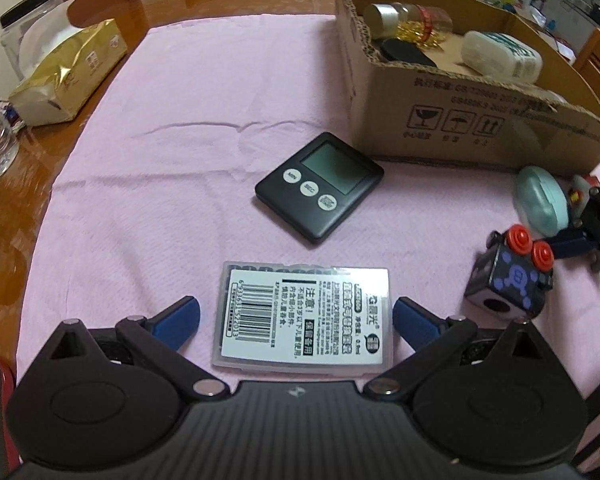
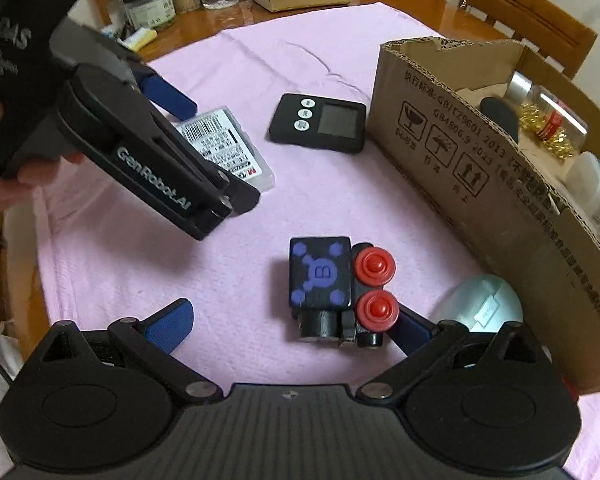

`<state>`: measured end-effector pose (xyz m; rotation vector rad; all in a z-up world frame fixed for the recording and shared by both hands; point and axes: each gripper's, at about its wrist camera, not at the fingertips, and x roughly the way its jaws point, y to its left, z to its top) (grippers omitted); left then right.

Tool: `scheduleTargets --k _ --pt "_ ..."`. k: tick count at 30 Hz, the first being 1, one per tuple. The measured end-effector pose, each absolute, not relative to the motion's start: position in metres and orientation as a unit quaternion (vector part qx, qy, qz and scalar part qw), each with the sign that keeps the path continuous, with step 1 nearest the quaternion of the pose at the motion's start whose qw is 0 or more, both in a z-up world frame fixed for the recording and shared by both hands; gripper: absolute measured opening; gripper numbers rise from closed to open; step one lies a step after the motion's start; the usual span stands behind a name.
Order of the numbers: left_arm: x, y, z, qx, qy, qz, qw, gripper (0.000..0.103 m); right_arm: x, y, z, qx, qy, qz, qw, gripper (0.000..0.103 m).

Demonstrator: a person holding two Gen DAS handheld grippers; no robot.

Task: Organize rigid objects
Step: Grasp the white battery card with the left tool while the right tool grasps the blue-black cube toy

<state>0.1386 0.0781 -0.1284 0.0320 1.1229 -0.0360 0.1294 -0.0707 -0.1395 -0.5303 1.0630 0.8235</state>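
While spread wide, left hand-held gripper (image 1: 296,316) straddles plastic case (image 1: 305,318).

Right finger pad (image 2: 410,330) partly hidden behind toy block (image 2: 328,284). Teal case (image 1: 542,202) motion-blurred at frame right. Carton (image 2: 480,184) cut off lower right.

Left wrist cam sits just behind my left tongs (image 1: 296,320), low over the tabletop (image 1: 140,160), facing forward across the pink cloth; the labelled plastic case (image 1: 304,320) is close under the lens. Right wrist cam looks along my right tongs (image 2: 292,324), equally low, angled leftward, so the left tongs (image 2: 188,136) show in it. Both views share the black timer (image 1: 320,188) (image 2: 320,122), cardboard box (image 1: 480,120) (image 2: 460,160) and black cube toy (image 1: 508,280) (image 2: 328,280).
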Motion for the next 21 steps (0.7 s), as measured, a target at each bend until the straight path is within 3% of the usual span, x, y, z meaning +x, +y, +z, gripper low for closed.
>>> scheduleTargets --k 4,16,21 --pt "0.136 0.078 -0.128 0.027 0.531 -0.036 0.846 0.102 0.131 -0.075 -0.139 -0.23 0.482 0.367 0.762 0.103" --pt "0.13 0.072 -0.128 0.019 0.528 -0.029 0.848 0.1 0.148 -0.084 -0.134 -0.208 0.474 0.337 0.787 0.086" --pt "0.131 0.074 -0.126 0.025 0.524 -0.038 0.85 0.092 0.148 -0.082 -0.132 -0.206 0.468 0.338 0.79 0.075"
